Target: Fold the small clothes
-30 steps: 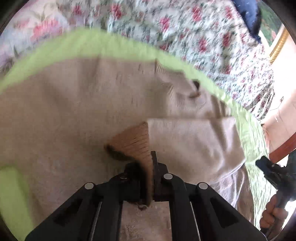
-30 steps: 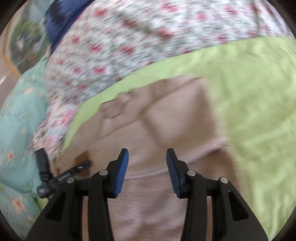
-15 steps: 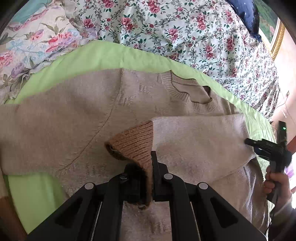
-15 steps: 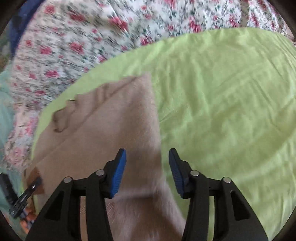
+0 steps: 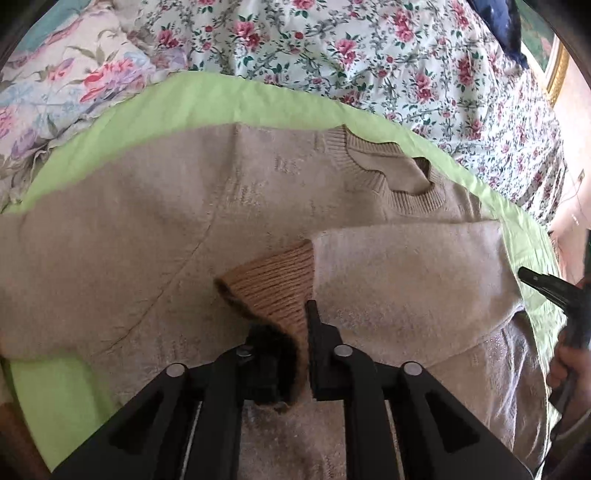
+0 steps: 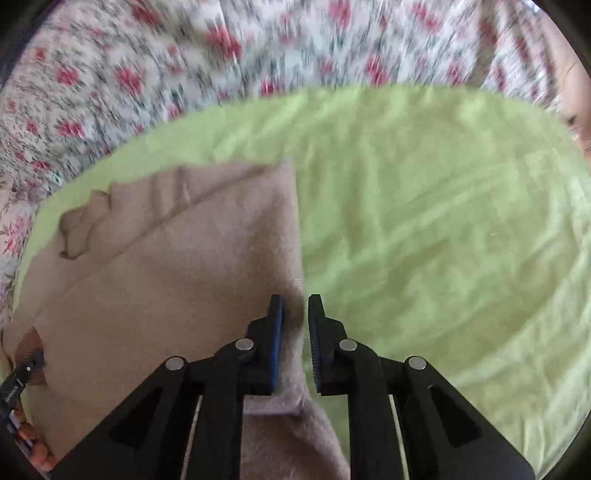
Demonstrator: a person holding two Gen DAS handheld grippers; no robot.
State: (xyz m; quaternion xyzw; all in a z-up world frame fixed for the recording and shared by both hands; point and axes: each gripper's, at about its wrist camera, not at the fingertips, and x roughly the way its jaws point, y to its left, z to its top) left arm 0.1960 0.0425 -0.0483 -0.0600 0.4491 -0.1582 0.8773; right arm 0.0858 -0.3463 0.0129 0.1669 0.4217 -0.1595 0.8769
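A beige knit sweater [image 5: 155, 229] lies flat on a light green sheet [image 5: 207, 99], collar [image 5: 388, 173] at the far right. One sleeve [image 5: 406, 273] is folded across its body. My left gripper [image 5: 295, 328] is shut on that sleeve's brown ribbed cuff [image 5: 273, 284]. In the right wrist view my right gripper [image 6: 295, 314] is shut on the folded right edge of the sweater [image 6: 177, 280], beside bare green sheet [image 6: 424, 229]. The right gripper also shows at the right edge of the left wrist view [image 5: 546, 288].
A floral bedspread [image 5: 369, 51] surrounds the green sheet. A floral pillow [image 5: 66, 81] lies at the far left. A dark blue item [image 5: 498, 22] sits at the far right corner. The bed edge is at the right.
My right gripper moved right to the sweater's folded edge and closed on it; it was open before. My left gripper has kept hold of the cuff, nearly still.
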